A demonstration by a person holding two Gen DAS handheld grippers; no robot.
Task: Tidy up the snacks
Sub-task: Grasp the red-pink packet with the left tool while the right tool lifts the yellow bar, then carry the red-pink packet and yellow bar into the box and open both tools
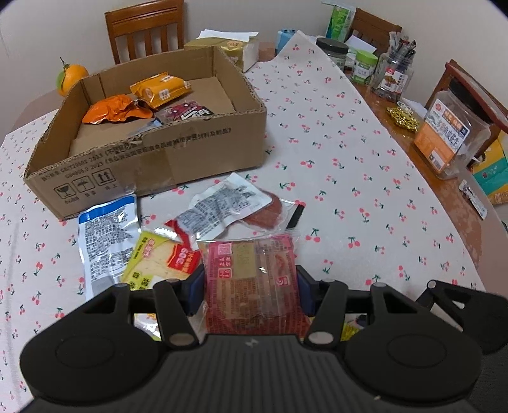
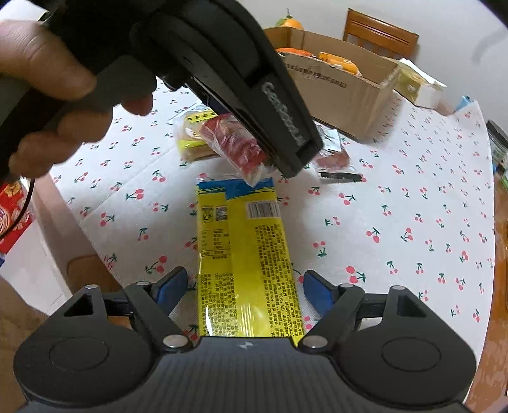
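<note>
My left gripper (image 1: 250, 282) is shut on a red snack packet (image 1: 254, 279), held above the table; the packet also shows in the right wrist view (image 2: 241, 146). A cardboard box (image 1: 152, 152) with several snacks inside stands ahead to the left. Loose packets lie before it: a blue-and-white one (image 1: 106, 235), a yellow one (image 1: 155, 260) and a clear one with red slices (image 1: 235, 206). My right gripper (image 2: 244, 286) is open, its blue pads either side of a long yellow packet (image 2: 244, 254) lying on the cloth.
A cherry-print cloth (image 1: 349, 178) covers the table. Jars (image 1: 393, 76), a plastic container (image 1: 451, 133) and small boxes stand along the right edge. An orange (image 1: 70, 77) and a chair (image 1: 146, 28) are behind the box. The person's hand (image 2: 47, 95) holds the left gripper.
</note>
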